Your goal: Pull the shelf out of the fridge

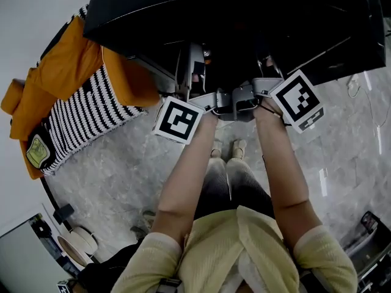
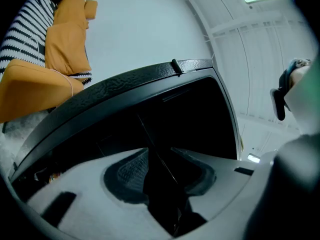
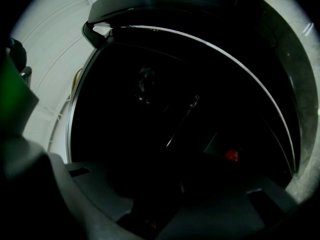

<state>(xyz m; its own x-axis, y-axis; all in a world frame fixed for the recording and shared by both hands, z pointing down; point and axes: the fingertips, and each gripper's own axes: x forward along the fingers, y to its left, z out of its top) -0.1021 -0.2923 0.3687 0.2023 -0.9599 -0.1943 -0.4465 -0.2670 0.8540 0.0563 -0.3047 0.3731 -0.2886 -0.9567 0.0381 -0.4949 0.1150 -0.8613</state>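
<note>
A black fridge (image 1: 244, 17) stands low on the floor ahead of me, its inside dark. Both grippers reach into its opening. My left gripper (image 1: 190, 72) stands open; in the left gripper view a thin shelf edge (image 2: 155, 149) runs through the gap between its jaws (image 2: 160, 169), apart from both pads. My right gripper (image 1: 269, 69) is deeper in the dark. Its jaws (image 3: 157, 204) show a wide gap, and a thin bright shelf edge (image 3: 182, 119) lies beyond them. A small red thing (image 3: 231, 155) glints inside. The rest of the shelf is hidden in the dark.
An orange and black-and-white striped cushioned seat (image 1: 73, 102) sits left of the fridge. Grey marble floor (image 1: 122, 176) lies below, with the person's feet (image 1: 229, 150) close to the fridge. Round white items (image 1: 76, 243) sit at lower left, a dark object (image 1: 372, 237) at lower right.
</note>
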